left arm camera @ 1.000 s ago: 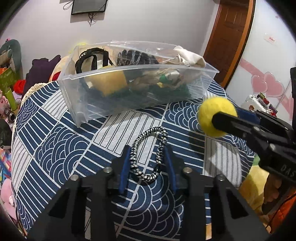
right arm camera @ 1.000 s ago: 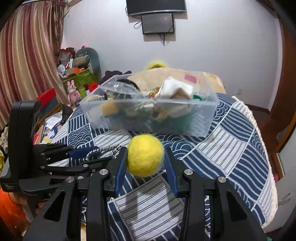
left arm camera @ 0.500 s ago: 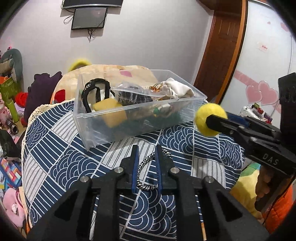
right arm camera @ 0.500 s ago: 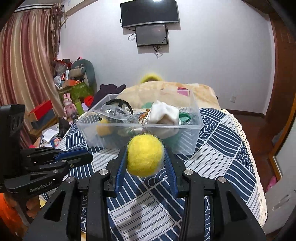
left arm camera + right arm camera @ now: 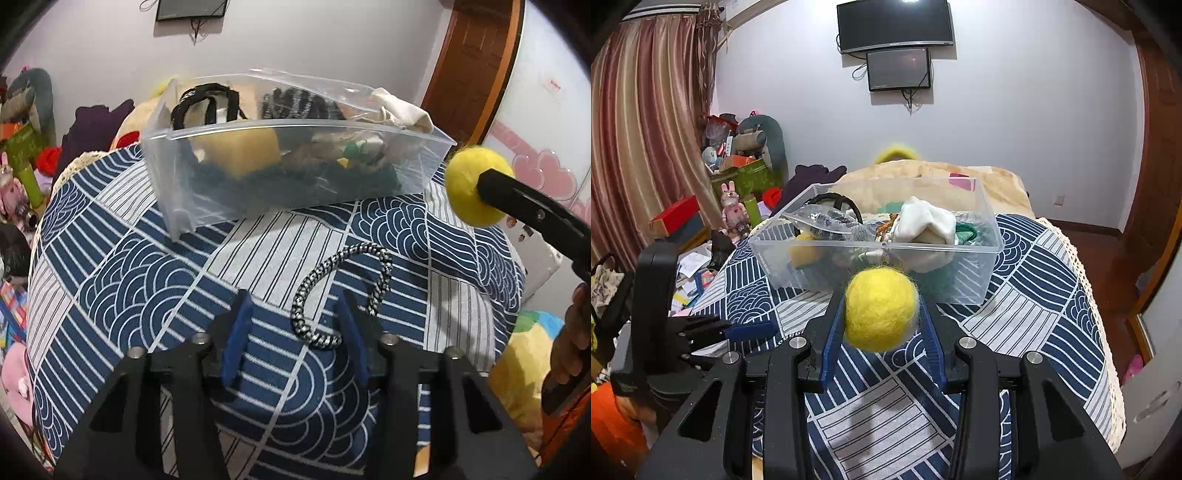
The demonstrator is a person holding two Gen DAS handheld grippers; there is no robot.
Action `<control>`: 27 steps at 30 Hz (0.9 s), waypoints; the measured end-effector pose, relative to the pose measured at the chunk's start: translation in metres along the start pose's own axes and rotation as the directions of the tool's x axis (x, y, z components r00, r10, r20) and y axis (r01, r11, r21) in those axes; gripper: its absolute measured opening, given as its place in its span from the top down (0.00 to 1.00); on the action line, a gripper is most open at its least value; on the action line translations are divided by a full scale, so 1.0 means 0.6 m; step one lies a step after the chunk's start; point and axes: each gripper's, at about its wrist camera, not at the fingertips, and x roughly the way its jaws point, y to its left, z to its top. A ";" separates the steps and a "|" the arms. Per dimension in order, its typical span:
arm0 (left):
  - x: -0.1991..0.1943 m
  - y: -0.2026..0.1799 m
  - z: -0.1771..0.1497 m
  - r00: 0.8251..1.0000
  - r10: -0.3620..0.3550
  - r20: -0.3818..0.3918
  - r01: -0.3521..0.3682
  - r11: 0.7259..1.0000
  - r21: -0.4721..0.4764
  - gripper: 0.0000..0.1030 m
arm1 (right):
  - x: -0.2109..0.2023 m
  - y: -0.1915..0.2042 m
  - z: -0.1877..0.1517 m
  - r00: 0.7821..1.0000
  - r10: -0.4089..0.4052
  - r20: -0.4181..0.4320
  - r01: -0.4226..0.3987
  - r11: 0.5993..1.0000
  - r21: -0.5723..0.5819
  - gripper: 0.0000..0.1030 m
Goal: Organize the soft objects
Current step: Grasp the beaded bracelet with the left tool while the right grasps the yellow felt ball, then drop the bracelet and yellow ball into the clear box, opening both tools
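Observation:
A black-and-white braided cord [image 5: 343, 295] lies curled on the blue patterned tablecloth [image 5: 129, 280]. My left gripper [image 5: 295, 314] is open low over the cloth, its jaws either side of the cord's near end. My right gripper [image 5: 881, 317] is shut on a yellow felt ball [image 5: 881, 308], held above the cloth in front of the clear plastic bin [image 5: 960, 284]. The ball also shows in the left wrist view [image 5: 474, 184], right of the bin [image 5: 424, 162]. The bin holds several soft things: a white cloth [image 5: 927, 221], a yellow sponge [image 5: 240, 151], a black strap [image 5: 207, 103].
The table is round with a lace edge [image 5: 1086, 280]. Toys and boxes are piled on the floor at the left [image 5: 738, 184]. A wooden door [image 5: 469, 70] stands behind the bin. A yellow plush [image 5: 524, 365] lies below the table's right edge.
My left gripper had shut around the cord half a second ago; it is now open and the cord lies on the cloth. The right gripper still holds the ball, a little nearer the bin.

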 end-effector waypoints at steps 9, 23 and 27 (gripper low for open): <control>-0.003 -0.011 -0.005 0.999 0.035 0.027 -0.036 0.999 0.030 0.94 | -0.001 -0.004 -0.003 1.000 -0.002 0.002 0.002 1.000 0.011 0.65; -0.100 0.001 0.037 0.975 0.034 0.221 -0.035 0.999 0.000 0.94 | -0.008 -0.002 0.017 0.999 -0.012 0.048 0.012 1.000 0.013 0.65; -0.114 0.013 0.065 0.963 0.052 0.263 -0.048 0.999 -0.019 0.94 | -0.005 0.003 0.036 0.997 -0.014 0.077 0.013 1.000 0.004 0.65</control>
